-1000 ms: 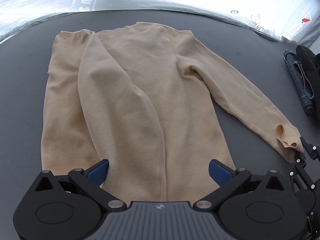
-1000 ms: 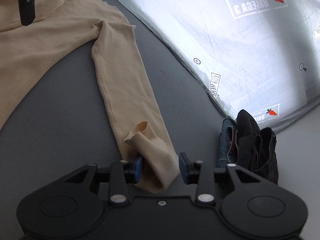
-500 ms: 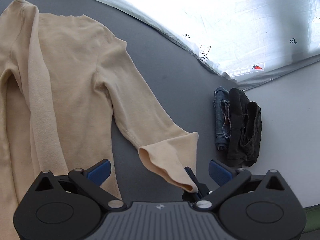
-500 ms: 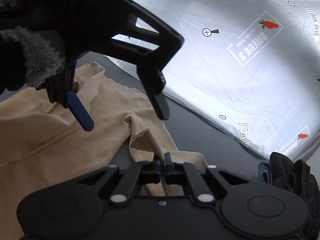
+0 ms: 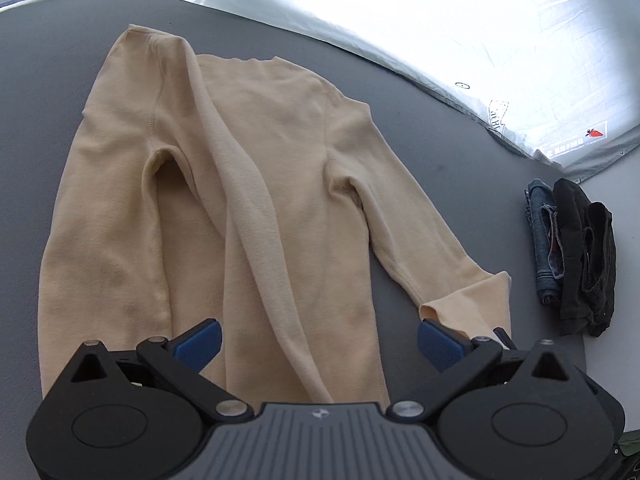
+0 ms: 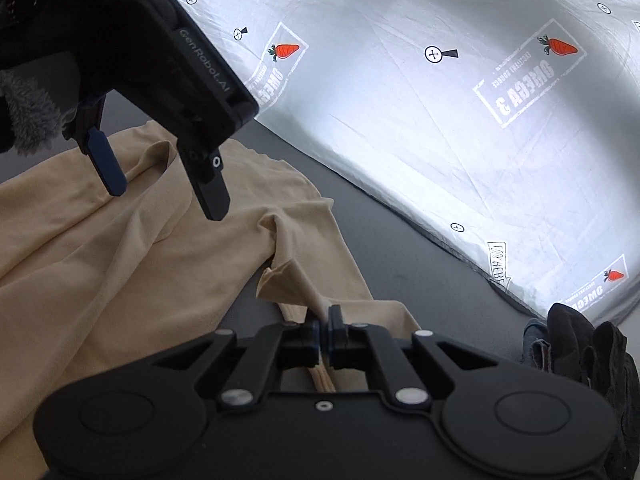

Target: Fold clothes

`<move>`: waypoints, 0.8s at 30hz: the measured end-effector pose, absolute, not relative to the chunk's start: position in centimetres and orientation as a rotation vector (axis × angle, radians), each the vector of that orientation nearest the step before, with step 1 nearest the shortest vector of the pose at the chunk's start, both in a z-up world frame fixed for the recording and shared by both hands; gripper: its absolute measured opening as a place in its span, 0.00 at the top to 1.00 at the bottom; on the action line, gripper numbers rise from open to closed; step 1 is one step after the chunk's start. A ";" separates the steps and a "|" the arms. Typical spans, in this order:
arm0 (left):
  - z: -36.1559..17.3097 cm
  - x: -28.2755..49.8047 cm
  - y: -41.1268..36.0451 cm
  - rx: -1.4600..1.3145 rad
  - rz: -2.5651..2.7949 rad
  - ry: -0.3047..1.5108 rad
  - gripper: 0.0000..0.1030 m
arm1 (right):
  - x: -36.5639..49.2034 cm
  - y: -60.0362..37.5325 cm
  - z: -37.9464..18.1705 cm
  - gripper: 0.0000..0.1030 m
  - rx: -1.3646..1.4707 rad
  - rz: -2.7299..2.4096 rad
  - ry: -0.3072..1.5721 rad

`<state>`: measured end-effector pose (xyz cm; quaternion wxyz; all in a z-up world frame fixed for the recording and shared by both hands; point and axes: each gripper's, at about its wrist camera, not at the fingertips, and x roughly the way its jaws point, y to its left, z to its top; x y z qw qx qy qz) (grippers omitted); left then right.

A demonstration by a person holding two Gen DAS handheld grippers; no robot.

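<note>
A beige long-sleeved top (image 5: 280,160) lies flat on the dark grey table (image 5: 460,152), collar away from me. One sleeve (image 5: 248,200) is folded across the body. The other sleeve (image 5: 400,220) runs out to the right, and its cuff (image 6: 288,280) is raised off the table. My right gripper (image 6: 325,328) is shut on that cuff. My left gripper (image 5: 319,342) hovers over the hem, open, with nothing between its blue pads (image 5: 200,344). In the right wrist view the left gripper (image 6: 160,184) hangs above the top's body.
Folded jeans (image 5: 544,240) and a folded black garment (image 5: 584,256) lie at the table's right edge. A white sheet (image 5: 480,40) printed with carrots runs along the far side. A fuzzy dark sleeve (image 6: 28,112) shows behind the left gripper.
My right gripper has shut on the cuff and lifted it off the table. My left gripper swung right toward the cuff, then back over the top's body.
</note>
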<state>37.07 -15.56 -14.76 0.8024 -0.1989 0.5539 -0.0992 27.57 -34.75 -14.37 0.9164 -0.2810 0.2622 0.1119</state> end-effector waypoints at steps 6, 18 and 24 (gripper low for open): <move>-14.0 35.1 -12.7 -0.440 -0.166 1.174 0.00 | 27.6 -36.0 -14.2 0.64 -0.529 0.177 0.601; -12.7 27.3 -7.3 -0.434 -0.051 1.135 0.00 | 24.2 -35.2 -14.8 0.58 0.082 0.532 0.911; -12.8 23.5 -5.2 -0.440 -0.046 1.136 0.00 | 23.4 -33.2 -16.4 0.66 0.298 0.496 0.973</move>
